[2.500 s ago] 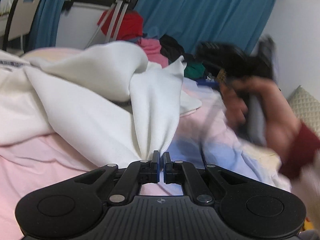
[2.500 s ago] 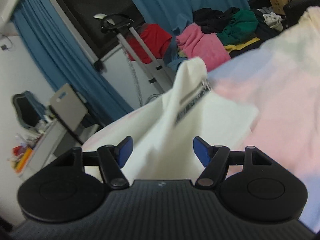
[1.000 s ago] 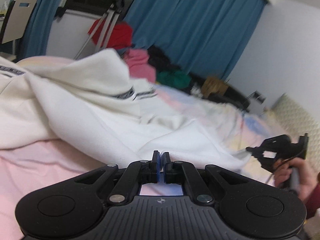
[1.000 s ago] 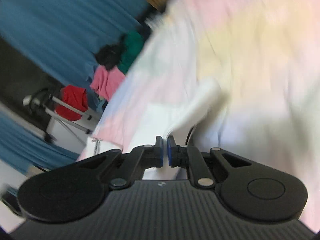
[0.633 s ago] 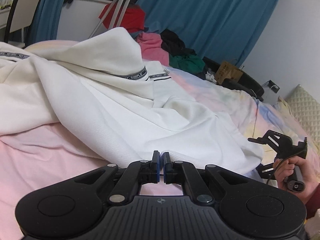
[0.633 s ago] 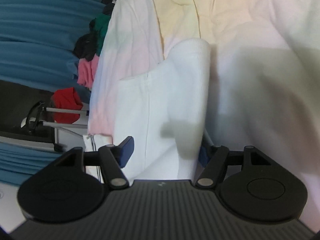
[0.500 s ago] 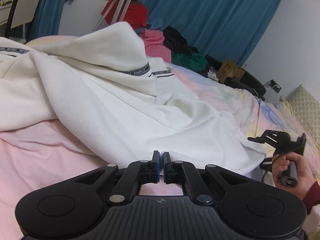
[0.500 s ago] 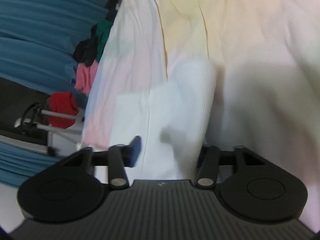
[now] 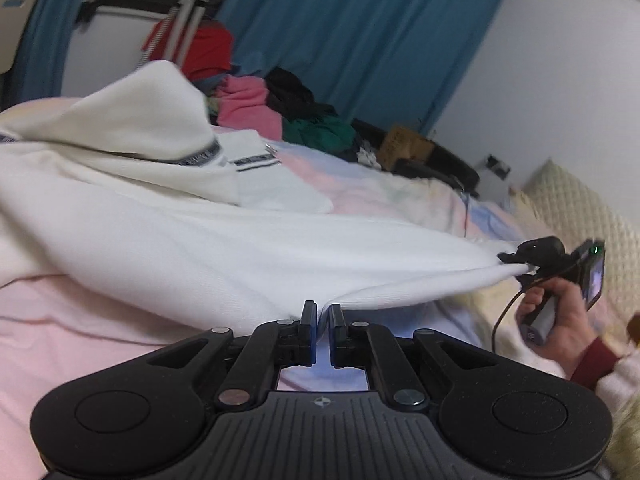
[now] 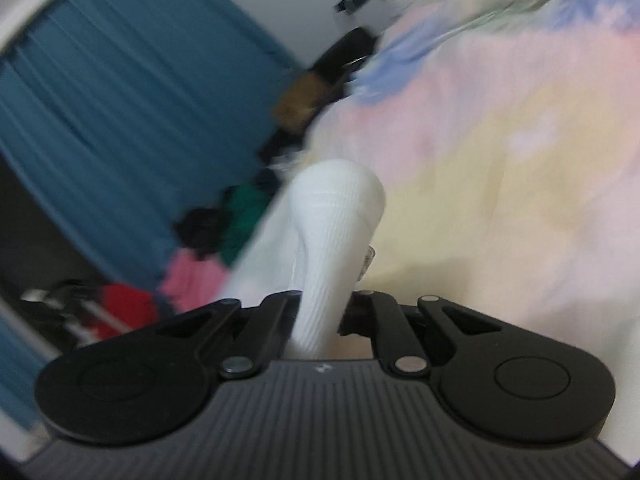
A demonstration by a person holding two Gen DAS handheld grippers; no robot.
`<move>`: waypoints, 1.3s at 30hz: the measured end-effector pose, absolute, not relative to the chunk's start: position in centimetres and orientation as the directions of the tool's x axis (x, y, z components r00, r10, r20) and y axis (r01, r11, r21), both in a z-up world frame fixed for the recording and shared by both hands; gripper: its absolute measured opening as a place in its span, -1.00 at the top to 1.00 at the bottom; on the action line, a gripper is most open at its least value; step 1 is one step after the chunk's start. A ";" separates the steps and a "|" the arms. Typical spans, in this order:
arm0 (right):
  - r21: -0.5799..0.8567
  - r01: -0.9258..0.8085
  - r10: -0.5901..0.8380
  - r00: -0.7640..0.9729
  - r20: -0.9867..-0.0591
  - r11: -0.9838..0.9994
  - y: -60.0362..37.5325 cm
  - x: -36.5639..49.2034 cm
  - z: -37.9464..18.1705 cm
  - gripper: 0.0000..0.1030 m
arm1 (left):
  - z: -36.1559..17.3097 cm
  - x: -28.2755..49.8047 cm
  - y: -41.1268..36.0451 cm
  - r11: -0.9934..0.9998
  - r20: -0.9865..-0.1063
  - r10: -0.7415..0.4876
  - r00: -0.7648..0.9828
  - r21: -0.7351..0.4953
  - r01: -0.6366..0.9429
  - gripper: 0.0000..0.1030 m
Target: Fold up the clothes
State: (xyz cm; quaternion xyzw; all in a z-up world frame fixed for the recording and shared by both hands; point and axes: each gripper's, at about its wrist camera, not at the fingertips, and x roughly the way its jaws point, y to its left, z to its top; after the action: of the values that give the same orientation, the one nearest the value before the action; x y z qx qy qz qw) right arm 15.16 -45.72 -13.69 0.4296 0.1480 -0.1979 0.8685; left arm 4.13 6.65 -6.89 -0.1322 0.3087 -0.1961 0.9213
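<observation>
A white sweatshirt (image 9: 192, 240) with dark lettered trim lies spread and bunched on a pastel bedsheet (image 9: 60, 320). My left gripper (image 9: 322, 312) is shut on its near edge. My right gripper (image 9: 520, 264) shows at the right in the left wrist view, shut on the far end of the same garment, which is stretched taut between the two. In the right wrist view the ribbed white cuff (image 10: 336, 224) stands up out of my shut right gripper (image 10: 320, 312); its fingertips are hidden by the cloth.
A heap of pink, green, black and red clothes (image 9: 256, 104) lies at the bed's far end by blue curtains (image 9: 340, 40). A tripod (image 9: 176, 28) stands behind. A quilted cream pillow (image 9: 580, 216) is at the right, a cardboard box (image 9: 404, 144) beyond the bed.
My right gripper has closed on the white cuff and lifted it, pulling the garment taut to the right. My left gripper has kept its hold on the near edge.
</observation>
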 end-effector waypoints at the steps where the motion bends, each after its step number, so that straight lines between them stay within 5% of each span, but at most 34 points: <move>1: 0.658 0.517 -0.243 0.851 -0.466 0.548 -46.0 14.9 -13.9 0.85 | -7.2 4.3 6.3 0.892 -0.529 -0.438 0.727 -0.356 0.278 0.89; 5: 0.590 0.687 -0.125 0.690 -0.713 0.425 -48.0 15.4 -18.6 0.85 | -9.2 5.6 6.1 0.898 -0.597 -0.417 0.685 -0.389 0.207 0.87; 8: 0.632 0.668 -0.090 0.712 -0.697 0.394 -48.7 15.2 -19.4 0.84 | -9.9 6.2 6.8 0.892 -0.629 -0.410 0.661 -0.428 0.146 0.73; 10: 0.622 0.661 -0.099 0.714 -0.693 0.419 -48.4 15.5 -18.8 0.84 | -9.4 6.1 7.6 0.887 -0.623 -0.397 0.674 -0.448 0.108 0.51; 15: 0.591 0.661 -0.121 0.707 -0.696 0.462 -48.1 15.3 -18.7 0.84 | -7.9 4.9 12.5 0.812 -0.598 -0.356 0.718 -0.579 -0.079 -0.54; 17: 0.612 0.661 -0.111 0.713 -0.692 0.434 -48.4 15.5 -18.8 0.84 | -8.2 4.7 15.5 0.746 -0.609 -0.295 0.737 -0.628 -0.220 -0.59; 22: 0.612 0.661 -0.115 0.715 -0.690 0.435 -48.3 15.2 -19.1 0.84 | -11.6 4.1 24.9 0.374 -0.649 -0.122 0.751 -0.731 -0.571 -0.44; 25: 0.600 0.664 -0.130 0.712 -0.690 0.446 -47.9 15.7 -19.2 0.84 | -12.6 3.1 29.1 0.171 -0.638 0.022 0.769 -0.756 -0.632 -0.31; 29: 0.600 0.664 -0.143 0.715 -0.684 0.447 -47.7 15.8 -19.2 0.84 | -11.6 3.5 31.6 0.149 -0.643 0.201 0.739 -0.725 -0.672 -0.23; 31: 0.604 0.663 -0.147 0.718 -0.680 0.442 -47.7 15.9 -19.3 0.84 | -11.9 3.8 32.3 0.120 -0.649 0.208 0.732 -0.725 -0.678 0.58; 32: 0.611 0.661 -0.147 0.722 -0.676 0.436 -47.8 15.8 -19.4 0.84 | -12.0 3.8 32.6 0.104 -0.652 0.211 0.728 -0.726 -0.680 0.70; 39: 0.611 0.631 -0.168 0.748 -0.642 0.478 -47.8 15.6 -18.9 0.85 | -5.2 1.4 36.0 0.200 -0.613 0.234 0.755 -0.729 -0.654 0.83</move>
State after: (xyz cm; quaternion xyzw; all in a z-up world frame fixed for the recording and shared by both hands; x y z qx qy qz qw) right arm 15.62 -47.75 -18.87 0.4490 0.2582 -0.2435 0.8200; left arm 1.43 36.04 -5.23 -0.5590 0.1879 0.2955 0.7516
